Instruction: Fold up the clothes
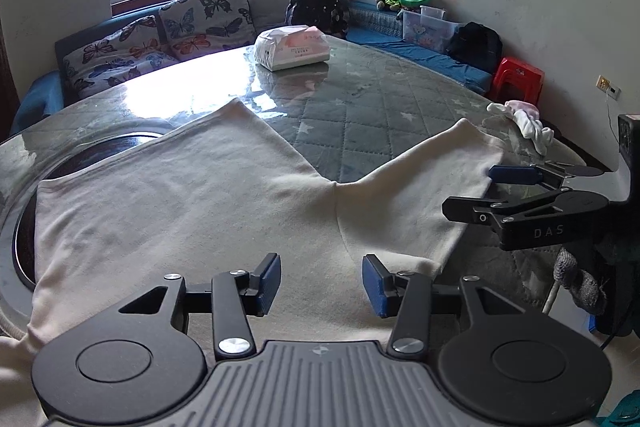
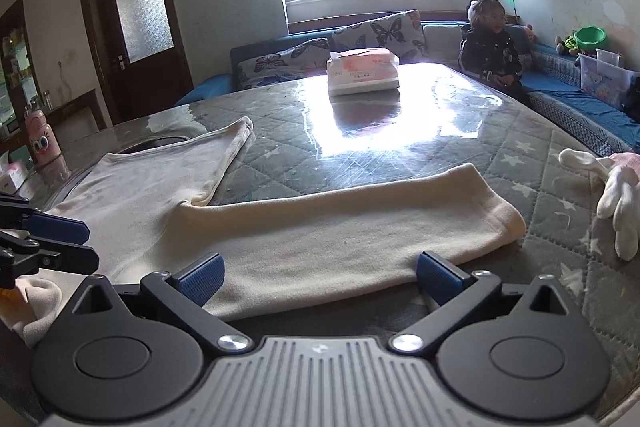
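Note:
Cream trousers (image 1: 208, 195) lie flat on the quilted, glass-topped table (image 1: 360, 99), legs spread away from me in a V. My left gripper (image 1: 322, 281) is open and hovers just above the cloth near the crotch, nothing between its blue pads. In the right wrist view the nearer trouser leg (image 2: 320, 227) runs across the frame, its hem at the right. My right gripper (image 2: 318, 275) stands open at that leg's near edge, holding nothing. Each gripper shows in the other's view: the right gripper (image 1: 480, 193) beside the leg's outer edge, the left gripper (image 2: 80, 243) at the far left.
A tissue pack (image 1: 292, 49) sits at the table's far side. Small white and pink garments (image 2: 616, 195) lie at the right edge. A person (image 1: 318, 7) sits on the sofa behind the table. A pink bottle (image 2: 42, 139) stands far left, a red stool (image 1: 518, 79) far right.

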